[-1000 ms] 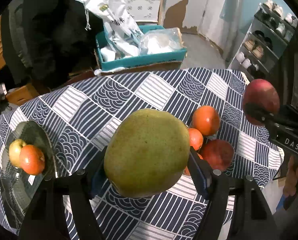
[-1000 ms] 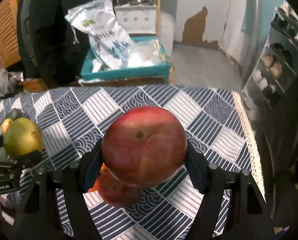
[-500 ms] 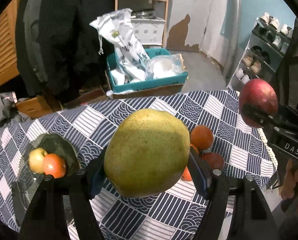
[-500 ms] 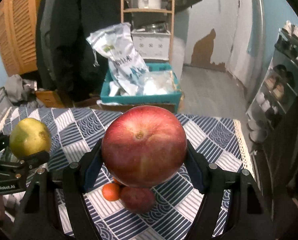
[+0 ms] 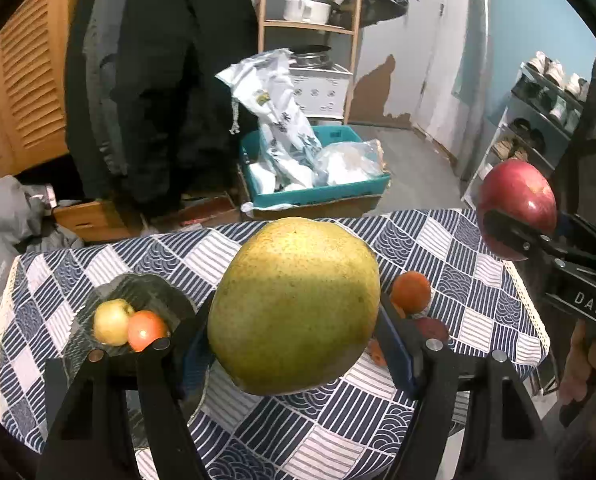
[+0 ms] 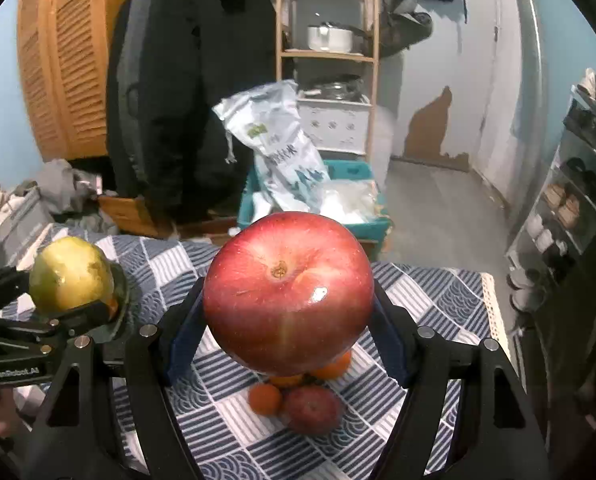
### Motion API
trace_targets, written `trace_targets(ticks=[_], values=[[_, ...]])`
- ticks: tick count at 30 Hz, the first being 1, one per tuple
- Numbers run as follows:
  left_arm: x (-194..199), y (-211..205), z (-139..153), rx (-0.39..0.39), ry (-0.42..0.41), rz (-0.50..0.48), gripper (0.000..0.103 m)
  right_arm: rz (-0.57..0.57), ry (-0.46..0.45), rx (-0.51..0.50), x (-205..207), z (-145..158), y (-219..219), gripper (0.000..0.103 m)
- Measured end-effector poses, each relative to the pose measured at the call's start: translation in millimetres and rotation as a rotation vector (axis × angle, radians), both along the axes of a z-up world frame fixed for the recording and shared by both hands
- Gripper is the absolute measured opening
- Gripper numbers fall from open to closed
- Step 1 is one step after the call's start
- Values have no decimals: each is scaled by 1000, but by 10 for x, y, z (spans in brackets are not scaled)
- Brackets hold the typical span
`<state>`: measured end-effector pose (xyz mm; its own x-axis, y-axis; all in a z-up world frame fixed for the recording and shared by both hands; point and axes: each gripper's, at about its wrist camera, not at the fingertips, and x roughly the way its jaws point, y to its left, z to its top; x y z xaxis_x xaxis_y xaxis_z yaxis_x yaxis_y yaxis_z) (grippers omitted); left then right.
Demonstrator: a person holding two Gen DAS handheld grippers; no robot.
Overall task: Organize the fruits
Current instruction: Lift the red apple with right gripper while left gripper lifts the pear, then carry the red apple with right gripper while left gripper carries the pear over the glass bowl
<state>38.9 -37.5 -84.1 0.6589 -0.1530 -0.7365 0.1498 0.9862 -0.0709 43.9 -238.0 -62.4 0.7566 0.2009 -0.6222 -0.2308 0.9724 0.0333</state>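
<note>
Pear [image 5: 294, 306]: green-yellow, clamped between the blue pads of the left gripper [image 5: 296, 332] and held clear above the table; its lower back side is hidden from the left wrist view
Red apple [image 6: 288, 294]: stem end facing the camera, pinched from both sides by the right gripper [image 6: 288, 320], lifted off the cloth
Left gripper seen from the right: at the left edge of the right wrist view, its body partly cut off, the pear between its fingers
Right gripper seen from the left: at the right edge of the left wrist view, only one finger plain to see, the apple at its tip; part of the hand [image 5: 585, 364] under it is cut off by the frame
Table [image 5: 477, 316]: covered with a navy and white patterned cloth; near edge hidden behind the gripper frames
Dark plate [image 5: 146, 288]: on the left of the table, its near part hidden behind the left finger; holds a yellow apple [image 5: 112, 322] touching an orange fruit [image 5: 146, 330]
Loose fruit: a cluster right of centre, an orange [image 5: 410, 292] in plain view, a dull red fruit [image 6: 313, 408] beside a small orange [image 6: 264, 399]; the others are mostly hidden behind the held fruit, count unclear
Teal crate [image 5: 325, 194]: on the floor beyond the table, with white bags inside
</note>
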Motion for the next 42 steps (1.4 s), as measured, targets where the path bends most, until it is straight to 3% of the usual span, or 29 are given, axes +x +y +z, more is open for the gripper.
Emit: trace_targets(ticks=[27, 42], values=[[-159, 1009, 161, -20, -33, 225, 75, 199, 30, 25, 152, 59, 1128, 75], [-184, 1608, -105, -28, 31, 343, 75, 322, 128, 40, 333, -204, 1893, 75]])
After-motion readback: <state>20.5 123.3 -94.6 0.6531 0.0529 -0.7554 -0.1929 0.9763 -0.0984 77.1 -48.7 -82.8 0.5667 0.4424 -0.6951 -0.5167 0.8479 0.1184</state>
